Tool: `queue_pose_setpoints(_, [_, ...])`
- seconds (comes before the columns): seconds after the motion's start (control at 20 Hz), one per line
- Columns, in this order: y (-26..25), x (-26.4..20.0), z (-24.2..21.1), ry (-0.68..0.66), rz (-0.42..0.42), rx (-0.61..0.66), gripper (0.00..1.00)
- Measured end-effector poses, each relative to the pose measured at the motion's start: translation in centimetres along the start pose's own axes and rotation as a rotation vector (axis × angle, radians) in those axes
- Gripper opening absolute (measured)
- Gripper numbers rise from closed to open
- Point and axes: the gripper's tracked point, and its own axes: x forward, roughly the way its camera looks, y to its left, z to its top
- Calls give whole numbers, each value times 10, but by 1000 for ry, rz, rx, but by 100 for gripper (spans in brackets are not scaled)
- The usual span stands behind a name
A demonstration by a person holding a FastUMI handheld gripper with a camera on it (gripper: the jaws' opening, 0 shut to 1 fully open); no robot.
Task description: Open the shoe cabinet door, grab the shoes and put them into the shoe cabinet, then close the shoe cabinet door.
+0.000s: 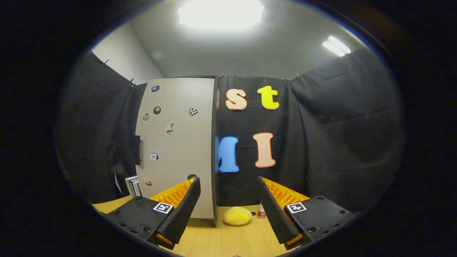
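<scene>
The shoe cabinet (178, 142) stands upright on the wooden table (221, 239), ahead of the gripper and a little toward its left finger, with the black cloth wall behind it. Its pale grey door (175, 117) faces the camera and lies flat against the dark cabinet body, whose edge shows as a dark strip along the door's right side. Small stickers (193, 111) are scattered over the door face, and a dark handle (137, 150) sits on its left edge at about mid height. The gripper (228, 200) hovers low over the table with its two fingers spread wide apart, holding nothing; the left finger overlaps the door's lower part in the view. Between the fingers and beyond them, a yellow plush slipper (237, 216) lies on the table just beside the cabinet's lower right corner. A small red-and-white bottle (261, 212) stands just right of it. A box (132, 185) leans near the cabinet's lower left.
</scene>
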Motion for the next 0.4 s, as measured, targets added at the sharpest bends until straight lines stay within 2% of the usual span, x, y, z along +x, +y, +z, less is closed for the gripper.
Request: queue_pose_setpoints(0.4, [-1, 8, 5, -31, -8, 41, 99])
